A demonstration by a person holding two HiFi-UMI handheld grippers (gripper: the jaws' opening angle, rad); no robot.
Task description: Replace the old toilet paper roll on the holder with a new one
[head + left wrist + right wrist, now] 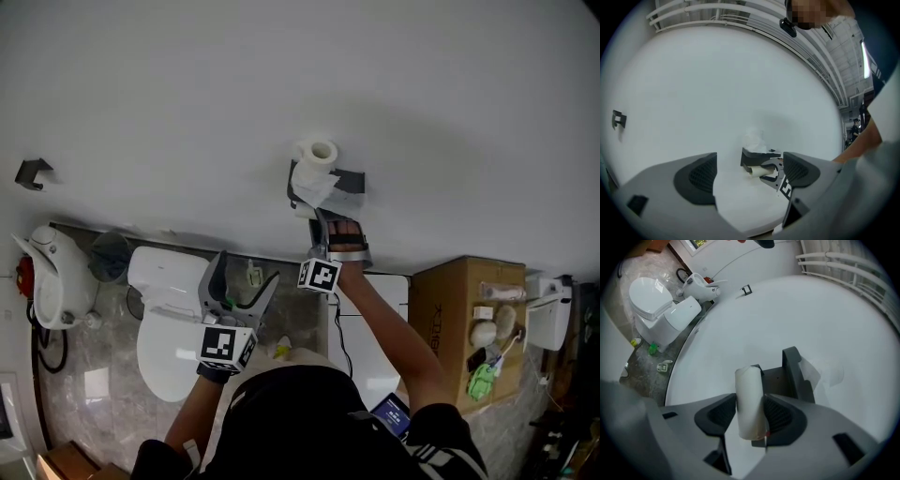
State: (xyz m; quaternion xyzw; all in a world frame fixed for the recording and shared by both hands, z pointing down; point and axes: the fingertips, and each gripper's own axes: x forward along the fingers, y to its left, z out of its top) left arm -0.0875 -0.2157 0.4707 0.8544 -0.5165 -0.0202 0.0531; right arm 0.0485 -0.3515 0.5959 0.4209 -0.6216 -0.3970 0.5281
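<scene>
At the far left of the head view a small dark wall bracket [33, 173] sits alone on the plain white wall [187, 84], with a white ceramic urinal-like fixture [52, 277] below it and a round grey bin [111, 255] just beside that. Next comes a white toilet with its lid down [173, 323], standing on grey marbled floor [70, 375]. Over the toilet's right edge hangs the left gripper [244, 270], level and well apart from the wall; its own view shows the jaws spread wide with only bare wall and the distant holder between them. Right of centre, a dark grey wall-mounted paper holder [345, 181] carries a fuller white toilet paper roll [317, 155] standing on end on its top, a loose sheet drooping down the holder's front. The right gripper [750, 405] reaches up to the holder's lower part, and its view shows both pads pressed against a thin, nearly bare white roll [749, 383], which stands upright between them just in front of the holder's arm; whether the roll touches the holder cannot be told. Further right, below the wall, a brown cardboard box [448, 314] holds several small white items and a green one [481, 380], and a white boxy appliance [548, 319] stands at the frame's right edge.
</scene>
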